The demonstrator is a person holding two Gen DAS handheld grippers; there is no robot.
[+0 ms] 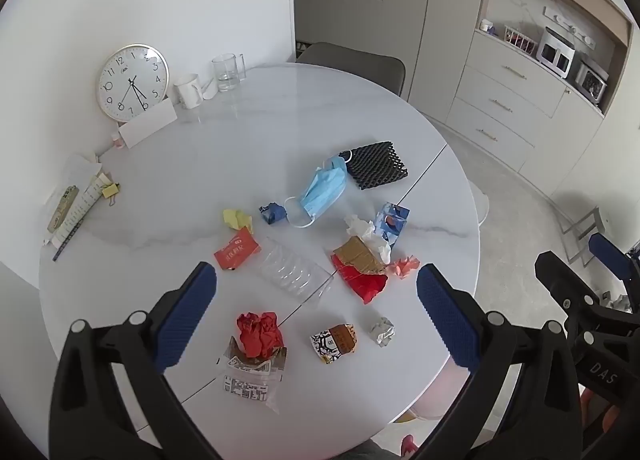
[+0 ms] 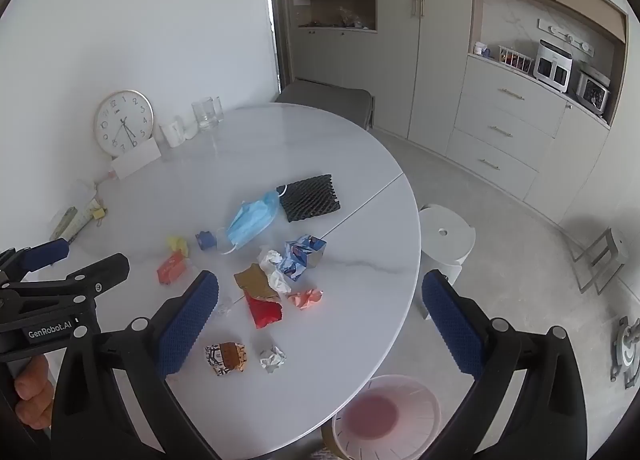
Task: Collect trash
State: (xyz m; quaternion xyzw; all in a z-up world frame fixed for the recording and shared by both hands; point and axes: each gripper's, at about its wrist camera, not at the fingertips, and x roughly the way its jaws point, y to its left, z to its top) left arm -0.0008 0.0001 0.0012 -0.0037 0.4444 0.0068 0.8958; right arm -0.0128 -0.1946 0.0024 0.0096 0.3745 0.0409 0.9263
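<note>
A: Where the litter lies thickest, mid-surface, what is it made of?
B: A pleated blue face mask [image 1: 322,191] touching a ridged black foam mesh [image 1: 376,164], a crumpled white tissue [image 1: 366,234] on torn brown cardboard [image 1: 357,255], glossy red foil [image 1: 362,283], and a clear ribbed plastic tray [image 1: 291,271].
A: Nearer the edge?
B: A crumpled red ball [image 1: 260,332] on printed wrappers, and a silver foil wad [image 1: 382,331].
A: Does either view add anything?
B: Only the right wrist shows the pink slotted bin [image 2: 386,416] on the floor, below the round marble surface [image 2: 312,147].
A: And the claws?
B: The left claw [image 1: 316,314] and right claw [image 2: 320,322] both gape wide, empty, above the surface.
</note>
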